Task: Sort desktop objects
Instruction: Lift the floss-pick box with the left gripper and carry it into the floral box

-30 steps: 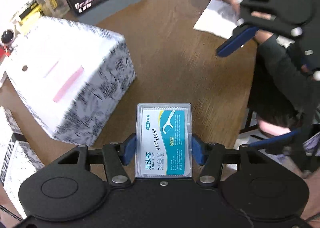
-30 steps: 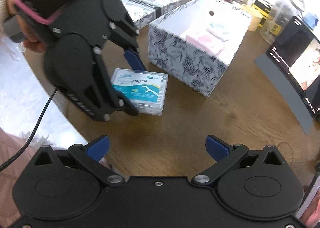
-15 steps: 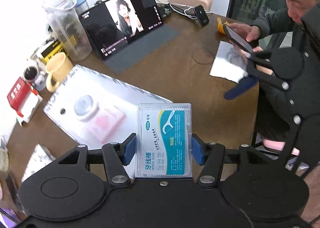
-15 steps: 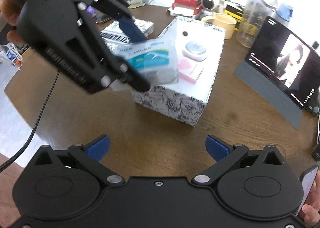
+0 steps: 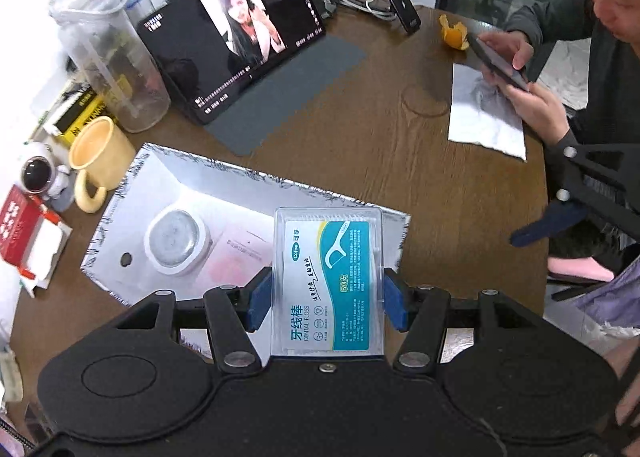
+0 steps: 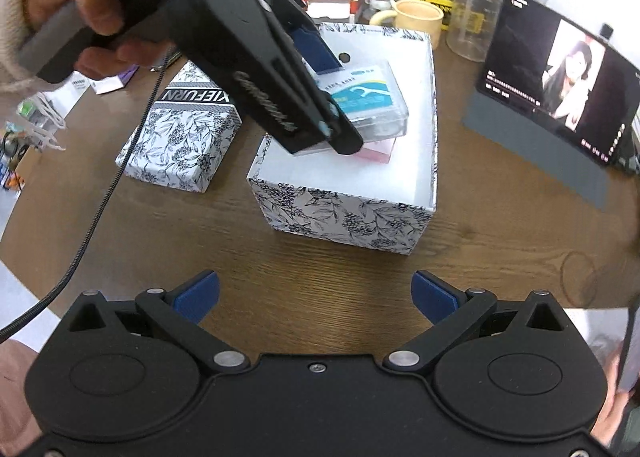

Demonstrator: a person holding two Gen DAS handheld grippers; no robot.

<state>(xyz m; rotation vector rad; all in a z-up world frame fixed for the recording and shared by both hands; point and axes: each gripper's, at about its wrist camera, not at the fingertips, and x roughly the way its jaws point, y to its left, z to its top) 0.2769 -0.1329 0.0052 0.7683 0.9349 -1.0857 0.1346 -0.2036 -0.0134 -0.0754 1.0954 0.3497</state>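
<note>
Floss box held over the open patterned box

The left gripper (image 5: 327,299) clamps a clear case labelled "DENTAL FLOSS" (image 5: 328,281) above the floral storage box (image 6: 348,217), beside a lid printed "XIEFURN" (image 6: 188,129); the right gripper (image 6: 316,295) hangs over the wooden table (image 6: 500,241), fingers wide, holding nothing

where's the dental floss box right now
The dental floss box is clamped in the left gripper, held over the open floral box; the right wrist view shows it above the pink item inside.
</note>
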